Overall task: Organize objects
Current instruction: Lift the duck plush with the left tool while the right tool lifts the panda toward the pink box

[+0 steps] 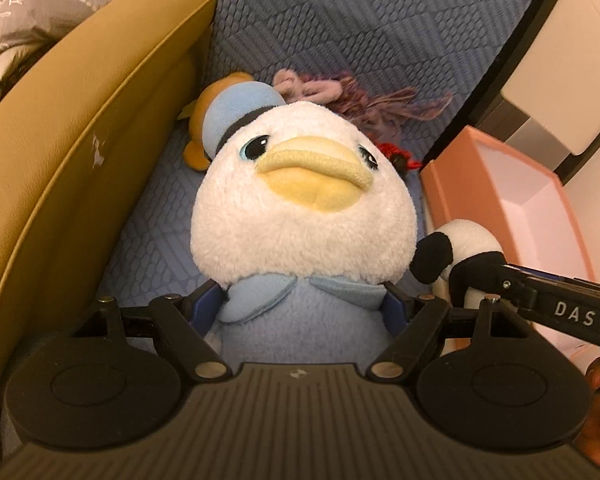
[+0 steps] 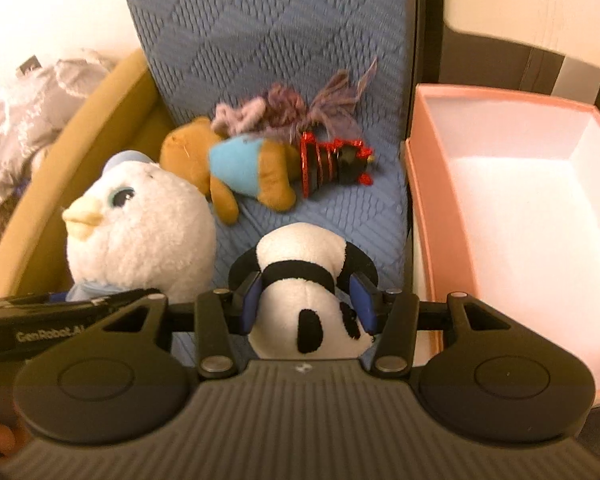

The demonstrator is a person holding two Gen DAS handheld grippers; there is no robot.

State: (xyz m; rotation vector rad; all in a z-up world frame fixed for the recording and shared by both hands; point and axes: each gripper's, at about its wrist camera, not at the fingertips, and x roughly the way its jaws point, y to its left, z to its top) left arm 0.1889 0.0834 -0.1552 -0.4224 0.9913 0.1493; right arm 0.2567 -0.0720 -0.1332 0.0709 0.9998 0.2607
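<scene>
My left gripper (image 1: pixel 302 308) is shut on a white duck plush (image 1: pixel 300 208) with a blue cap and blue body, holding it by the neck above the blue seat cushion (image 1: pixel 152 240). The duck also shows in the right wrist view (image 2: pixel 140 232). My right gripper (image 2: pixel 306 304) is shut on a small panda plush (image 2: pixel 300 280), which also shows at the right in the left wrist view (image 1: pixel 468 240). A brown bear plush in a blue shirt (image 2: pixel 228 164) and a doll with purple yarn hair and a red-black dress (image 2: pixel 324 152) lie on the cushion behind.
An open pink box (image 2: pixel 424 208) with a white inside stands right of the cushion; it also shows in the left wrist view (image 1: pixel 456 184). A mustard armrest (image 1: pixel 80 160) curves along the left. Grey bedding (image 2: pixel 28 112) lies beyond it.
</scene>
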